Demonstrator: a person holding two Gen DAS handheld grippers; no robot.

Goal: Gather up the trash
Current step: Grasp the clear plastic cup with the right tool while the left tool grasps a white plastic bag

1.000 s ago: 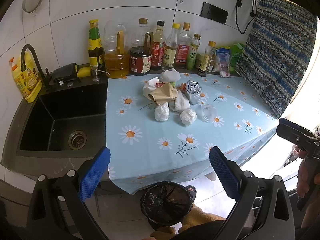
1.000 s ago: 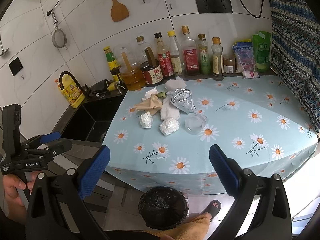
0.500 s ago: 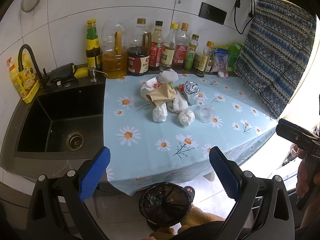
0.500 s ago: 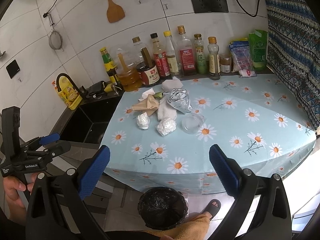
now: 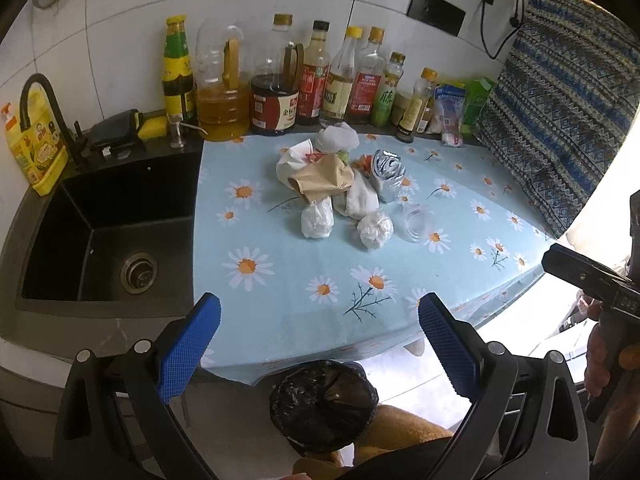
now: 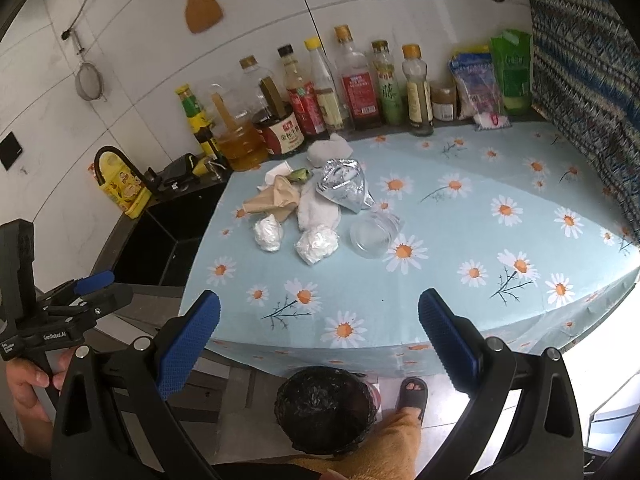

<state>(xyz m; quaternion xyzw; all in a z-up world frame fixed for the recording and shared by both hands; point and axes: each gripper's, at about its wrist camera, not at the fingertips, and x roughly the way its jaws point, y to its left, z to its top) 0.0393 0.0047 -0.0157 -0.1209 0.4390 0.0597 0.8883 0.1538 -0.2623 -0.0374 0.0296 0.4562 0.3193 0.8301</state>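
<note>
Your desk [image 6: 460, 280] wears a light blue cloth with white daisies. In the middle of it you have a small heap of trash: a brown paper bag [image 6: 276, 200], a shiny silver bag [image 6: 344, 184], a white cloth wad [image 6: 320, 210] and two little white balls of wrap [image 6: 268, 234] [image 6: 318, 246]. A clear plastic cup [image 6: 374, 234] lies just beside the heap. Along the back by the wall stands a row of bottles [image 6: 356, 84]. On the floor below you, by the desk's front edge, sits a bin with a black bag [image 6: 326, 412].
</note>
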